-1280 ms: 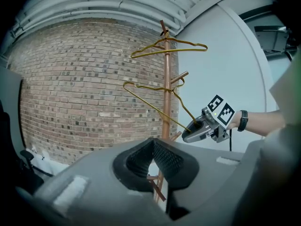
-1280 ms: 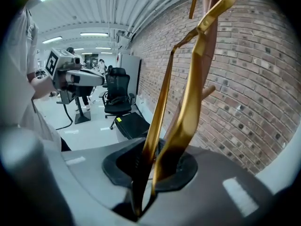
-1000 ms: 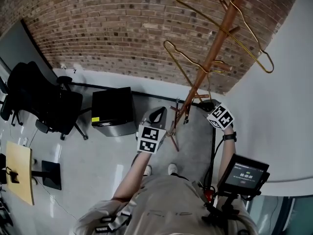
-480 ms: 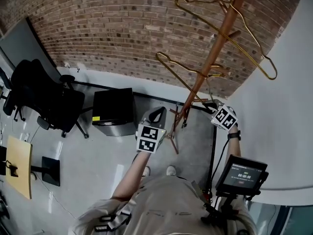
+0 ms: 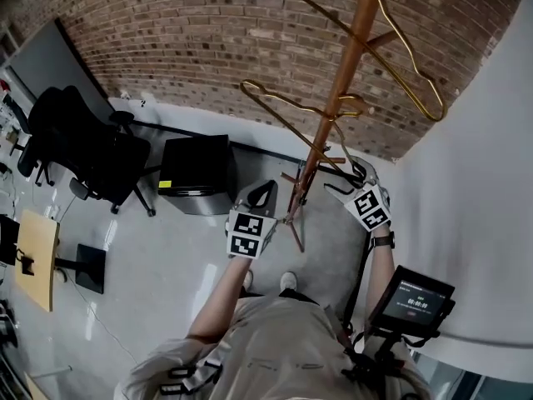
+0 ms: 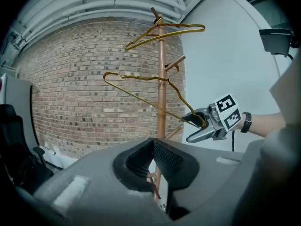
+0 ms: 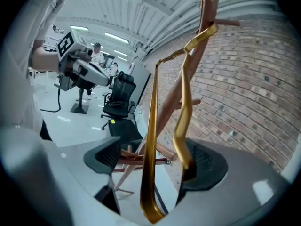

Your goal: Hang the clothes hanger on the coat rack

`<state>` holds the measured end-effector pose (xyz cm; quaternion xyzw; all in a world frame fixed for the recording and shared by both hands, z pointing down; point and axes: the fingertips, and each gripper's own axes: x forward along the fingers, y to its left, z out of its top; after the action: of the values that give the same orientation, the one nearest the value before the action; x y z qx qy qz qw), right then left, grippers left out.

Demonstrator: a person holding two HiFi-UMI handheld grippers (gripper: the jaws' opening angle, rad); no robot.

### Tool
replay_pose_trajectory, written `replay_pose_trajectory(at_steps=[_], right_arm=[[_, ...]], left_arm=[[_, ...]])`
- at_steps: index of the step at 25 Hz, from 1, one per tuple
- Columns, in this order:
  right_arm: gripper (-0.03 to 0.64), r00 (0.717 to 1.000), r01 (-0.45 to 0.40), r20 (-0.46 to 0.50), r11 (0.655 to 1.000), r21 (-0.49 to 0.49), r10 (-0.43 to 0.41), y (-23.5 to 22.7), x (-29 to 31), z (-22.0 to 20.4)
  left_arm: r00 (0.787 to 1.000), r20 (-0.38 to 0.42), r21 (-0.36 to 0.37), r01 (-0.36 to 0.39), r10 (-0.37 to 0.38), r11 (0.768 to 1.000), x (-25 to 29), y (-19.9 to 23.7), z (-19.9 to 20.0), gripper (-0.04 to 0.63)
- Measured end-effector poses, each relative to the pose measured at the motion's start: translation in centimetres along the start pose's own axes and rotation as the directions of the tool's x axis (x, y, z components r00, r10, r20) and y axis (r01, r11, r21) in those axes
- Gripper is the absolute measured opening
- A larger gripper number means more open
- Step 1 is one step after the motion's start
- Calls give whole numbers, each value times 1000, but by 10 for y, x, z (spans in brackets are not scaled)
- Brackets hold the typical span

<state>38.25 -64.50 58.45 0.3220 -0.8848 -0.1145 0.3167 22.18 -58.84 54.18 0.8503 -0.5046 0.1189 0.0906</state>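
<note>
blocked: coat rack ahead, hangers jutting sideways, white wall right | open: left, toward black cabinet

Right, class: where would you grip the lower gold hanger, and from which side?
Probably the lower hanger's low end corner, from the side away from the coat rack, since it juts clear there. The right gripper's opening jaws straddle that bend.

Brick wall: upper frame, curved across.
Office chair: black, left of centre.
Cabinet: black, yellow label, just right of the chair.
Tabletop: tan, left edge.
</note>
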Motion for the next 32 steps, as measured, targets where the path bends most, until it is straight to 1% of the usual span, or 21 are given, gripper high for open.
replay_pose_trajectory(at_steps=[2, 3, 5, 7, 10, 13, 15, 17, 19, 20, 21, 22, 23, 25, 27, 29, 31, 32], right_arm=[[414, 997, 67, 40, 997, 24, -68, -4, -13, 1], [414, 993, 106, 45, 994, 41, -108, -6, -21, -2], [408, 979, 199, 35, 976, 85, -202, -12, -36, -9], [405, 961, 272, 6, 953, 135, -275, -17, -47, -16], [405, 949, 314, -16, 932, 181, -316, -10, -58, -26], [405, 934, 356, -56, 903, 239, -353, 5, -79, -44], [393, 919, 391, -79, 870, 300, -385, 21, -100, -54], [359, 904, 419, -90, 823, 383, -418, 47, -125, -59], [318, 894, 427, -95, 771, 474, -437, 92, -148, -51], [276, 889, 428, -88, 747, 509, -449, 119, -157, -40], [206, 882, 430, -76, 728, 533, -465, 149, -164, -27], [133, 876, 430, -61, 717, 548, -479, 180, -168, -11], [79, 874, 425, -46, 714, 556, -484, 214, -171, 5], [0, 882, 401, -29, 717, 571, -471, 280, -176, 36], [0, 893, 374, -24, 710, 597, -450, 323, -180, 61], [0, 896, 360, -12, 709, 607, -445, 335, -182, 81], [0, 888, 361, 29, 735, 574, -459, 330, -184, 101], [0, 879, 368, 57, 751, 547, -473, 326, -188, 112]], left_arm=[[1000, -8, -24, -12, 12, 1000, -5, -10, -5, 0], [1000, -5, -37, -17, 17, 999, -9, -15, -8, 0], [1000, 11, -60, -24, 25, 998, -17, -20, -10, 0], [999, 12, -55, -39, 40, 998, -25, -21, -6, 0], [999, 11, -33, -40, 41, 999, -36, -26, -2, 0], [999, 40, -2, 10, -10, 1000, -51, -44, 0, 0], [997, 61, 9, 47, -47, 999, -69, -58, -4, 0], [995, 75, 9, 73, -73, 997, -99, -70, -12, 0], [993, 80, 8, 83, -83, 997, -140, -78, -24, 0], [993, 84, 14, 78, -79, 997, -163, -78, -32, 0], [993, 91, 21, 66, -68, 998, -186, -76, -42, 0], [994, 95, 19, 54, -56, 998, -209, -72, -54, 0], [995, 89, 2, 47, -47, 999, -233, -68, -69, 0], [997, 67, -50, 49, -46, 998, -278, -62, -98, 0], [997, 63, -68, 58, -54, 996, -309, -62, -109, 0], [994, 88, -55, 66, -61, 996, -317, -64, -103, 0], [991, 119, -42, 65, -59, 997, -313, -63, -92, 0], [989, 133, -37, 63, -57, 997, -313, -64, -87, 0]])
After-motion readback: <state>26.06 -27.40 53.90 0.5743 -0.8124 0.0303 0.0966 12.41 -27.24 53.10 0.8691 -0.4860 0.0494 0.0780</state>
